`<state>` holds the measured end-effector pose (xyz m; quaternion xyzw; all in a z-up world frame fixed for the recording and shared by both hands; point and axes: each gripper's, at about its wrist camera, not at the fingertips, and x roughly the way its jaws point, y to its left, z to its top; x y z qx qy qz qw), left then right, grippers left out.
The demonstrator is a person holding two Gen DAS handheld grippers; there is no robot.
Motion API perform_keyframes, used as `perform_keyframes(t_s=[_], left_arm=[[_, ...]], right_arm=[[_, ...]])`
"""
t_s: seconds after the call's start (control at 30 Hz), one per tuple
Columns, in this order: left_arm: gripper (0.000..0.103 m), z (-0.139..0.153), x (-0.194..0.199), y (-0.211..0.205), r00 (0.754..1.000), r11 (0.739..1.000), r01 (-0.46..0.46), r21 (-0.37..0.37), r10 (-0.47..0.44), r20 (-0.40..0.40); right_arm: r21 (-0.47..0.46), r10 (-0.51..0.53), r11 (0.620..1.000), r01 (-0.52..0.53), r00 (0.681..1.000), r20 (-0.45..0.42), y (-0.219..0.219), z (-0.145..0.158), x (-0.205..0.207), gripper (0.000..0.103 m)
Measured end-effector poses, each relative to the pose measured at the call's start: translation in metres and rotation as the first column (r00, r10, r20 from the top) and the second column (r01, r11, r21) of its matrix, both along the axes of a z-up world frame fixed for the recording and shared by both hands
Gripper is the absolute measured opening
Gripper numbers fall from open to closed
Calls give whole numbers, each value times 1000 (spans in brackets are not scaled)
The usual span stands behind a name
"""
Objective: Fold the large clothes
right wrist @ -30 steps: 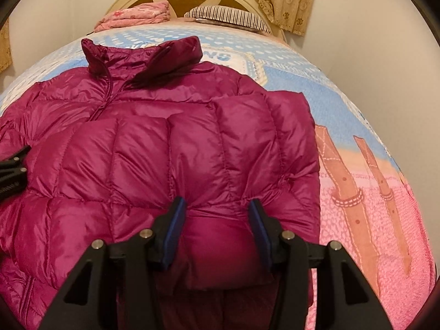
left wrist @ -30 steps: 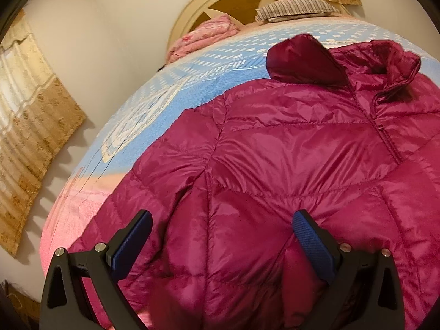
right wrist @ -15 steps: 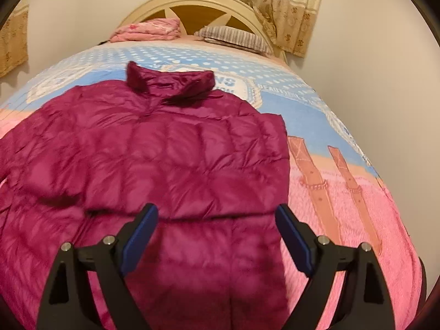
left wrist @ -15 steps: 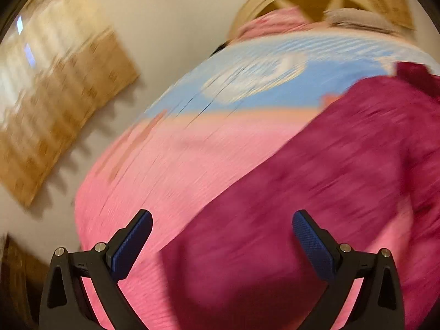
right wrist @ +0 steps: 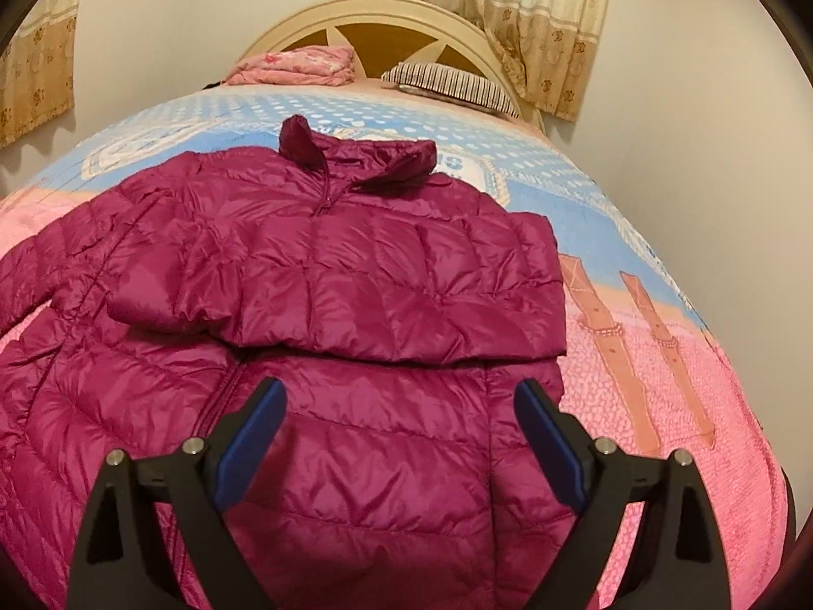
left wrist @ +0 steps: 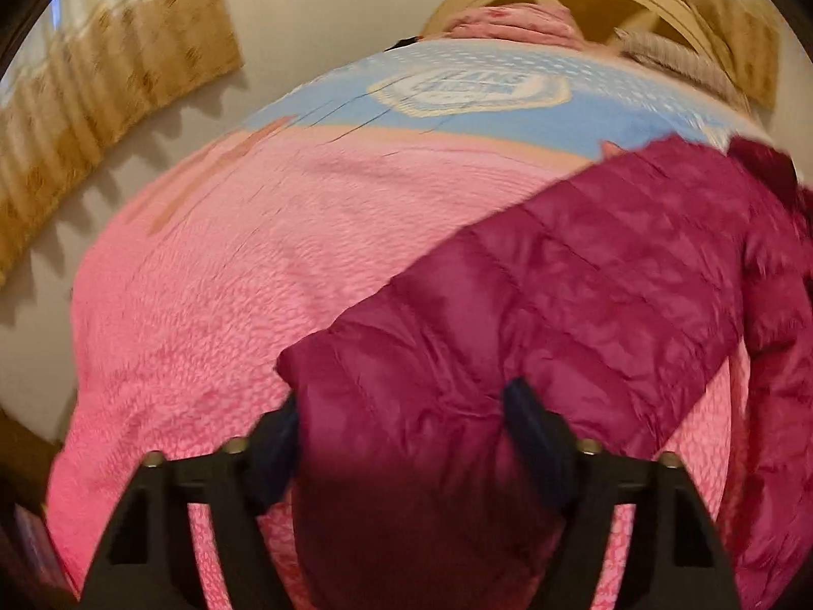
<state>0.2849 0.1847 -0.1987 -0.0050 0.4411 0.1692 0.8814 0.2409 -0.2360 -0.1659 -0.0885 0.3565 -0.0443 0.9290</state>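
Observation:
A magenta puffer jacket (right wrist: pixel 386 264) lies front-up on the bed, collar toward the headboard. One sleeve (right wrist: pixel 330 305) is folded across its chest. My right gripper (right wrist: pixel 399 389) hangs open above the jacket's lower half, with nothing between its blue pads. The other sleeve (left wrist: pixel 584 274) stretches out over the pink bedcover (left wrist: pixel 254 279) in the left wrist view. My left gripper (left wrist: pixel 401 396) has its jaws closing around that sleeve's cuff end, and both pads touch the fabric. The rest of the jacket runs off the right edge of that view.
The bedcover (right wrist: pixel 686 406) is pink near me and blue further up. A folded pink blanket (right wrist: pixel 300 66) and a striped pillow (right wrist: pixel 452 84) lie by the cream headboard (right wrist: pixel 386 25). Curtains (left wrist: pixel 101 76) hang on the left wall, and the right wall stands close to the bed's edge.
My left gripper swung left from over the jacket's body to the outstretched sleeve and narrowed onto its cuff. My right gripper let go of the folded sleeve, opened wide and drew back.

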Motion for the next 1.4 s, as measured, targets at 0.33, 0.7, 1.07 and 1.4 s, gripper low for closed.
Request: perform_keyframes(t_s=[0.33,0.7,1.07,1.4], left_arm=[[17,77,-1,-17,984,976,-9,216,-30,177],[16,158,20,-180,898,895,173,412,-315,307],[19,117,31,-353,814,812,419,406,-534,227],[94,98,4,-404,734,783,525,332,-615,288]], right_arm=[[-9,-35,999,35,999,23,-14,1,2,93],[-1,-149,989,150,988,36,-75,16,1,93],[33,-243,970,242,969,31,-142,10,-17,93],[57,-252,966,251,967,19,-157,-1,-20,93]])
